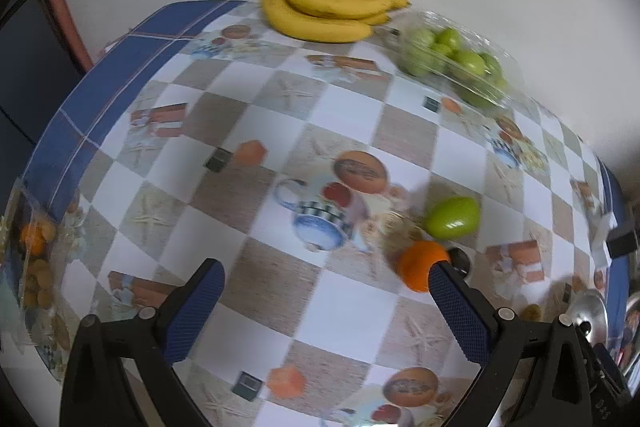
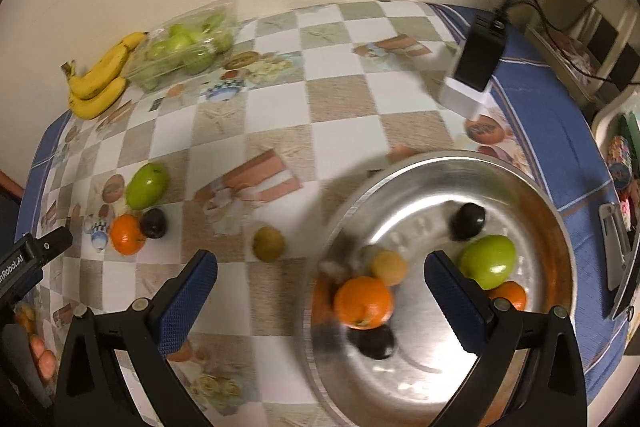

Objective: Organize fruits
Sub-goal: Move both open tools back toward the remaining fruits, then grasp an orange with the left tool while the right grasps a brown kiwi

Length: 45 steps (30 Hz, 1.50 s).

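In the right wrist view, a metal bowl [image 2: 420, 163] holds an orange [image 2: 362, 303], a green apple [image 2: 488, 261], a yellowish fruit [image 2: 388, 267], a second orange [image 2: 508, 295] and two dark plums [image 2: 467, 221]. My right gripper [image 2: 320, 259] hangs open over the bowl's left rim, holding nothing. Loose on the tablecloth lie a green apple [image 2: 147, 185], an orange [image 2: 127, 234], a plum [image 2: 154, 223] and a brownish fruit [image 2: 269, 243]. My left gripper [image 1: 325, 267] is open and empty, with the loose orange [image 1: 420, 263] at its right fingertip, the plum [image 1: 460, 259] partly hidden behind it, and the apple [image 1: 452, 218] just beyond.
Bananas [image 1: 332, 11] and a clear bag of green apples [image 1: 456, 63] lie by the far wall. A black charger on a white box [image 2: 478, 63] stands at the table's right back. A clear pack of small fruit [image 1: 36, 267] sits at the left edge.
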Each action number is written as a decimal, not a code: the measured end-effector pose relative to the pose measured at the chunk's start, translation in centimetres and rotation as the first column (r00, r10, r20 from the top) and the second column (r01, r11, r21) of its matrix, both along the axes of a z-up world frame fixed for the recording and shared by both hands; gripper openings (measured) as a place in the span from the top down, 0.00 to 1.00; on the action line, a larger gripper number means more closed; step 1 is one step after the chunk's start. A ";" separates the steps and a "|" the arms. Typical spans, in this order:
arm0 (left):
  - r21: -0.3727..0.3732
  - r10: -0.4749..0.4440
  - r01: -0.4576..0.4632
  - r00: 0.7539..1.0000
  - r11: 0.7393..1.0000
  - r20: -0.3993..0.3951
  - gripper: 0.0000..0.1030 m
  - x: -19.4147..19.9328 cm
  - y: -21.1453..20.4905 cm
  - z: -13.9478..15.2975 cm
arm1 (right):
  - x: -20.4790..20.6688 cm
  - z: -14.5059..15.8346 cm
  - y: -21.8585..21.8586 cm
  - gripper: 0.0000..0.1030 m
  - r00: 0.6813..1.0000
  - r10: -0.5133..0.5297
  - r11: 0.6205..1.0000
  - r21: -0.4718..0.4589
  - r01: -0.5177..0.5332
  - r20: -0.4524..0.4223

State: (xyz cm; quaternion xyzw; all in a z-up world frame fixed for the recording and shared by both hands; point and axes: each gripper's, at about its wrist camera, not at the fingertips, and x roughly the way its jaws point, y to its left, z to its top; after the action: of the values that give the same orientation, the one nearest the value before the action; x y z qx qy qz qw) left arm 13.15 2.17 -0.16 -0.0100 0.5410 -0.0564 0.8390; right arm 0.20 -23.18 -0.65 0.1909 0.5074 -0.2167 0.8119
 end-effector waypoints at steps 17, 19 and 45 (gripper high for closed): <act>-0.049 0.036 -0.037 0.999 0.998 -0.024 0.00 1.7 3.3 -0.7 | 4.1 -0.1 5.5 0.00 0.987 0.160 0.987 -0.016 -0.159 0.031; -0.057 0.018 -0.020 0.999 0.998 -0.028 0.00 1.8 2.7 -0.9 | 4.3 -0.2 5.3 0.00 0.987 0.158 0.987 -0.016 -0.158 0.033; -0.123 -0.225 0.221 0.974 0.967 -0.019 0.22 1.0 -4.7 -2.6 | 5.4 -2.6 3.0 0.53 0.991 0.133 0.991 0.008 -0.133 -0.016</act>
State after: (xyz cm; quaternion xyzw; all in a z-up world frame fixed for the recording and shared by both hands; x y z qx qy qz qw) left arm 14.18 -2.53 -2.72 -0.0005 0.5481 -0.1827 0.8162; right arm 5.56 -20.18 -3.21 0.1577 0.5265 -0.1616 0.8197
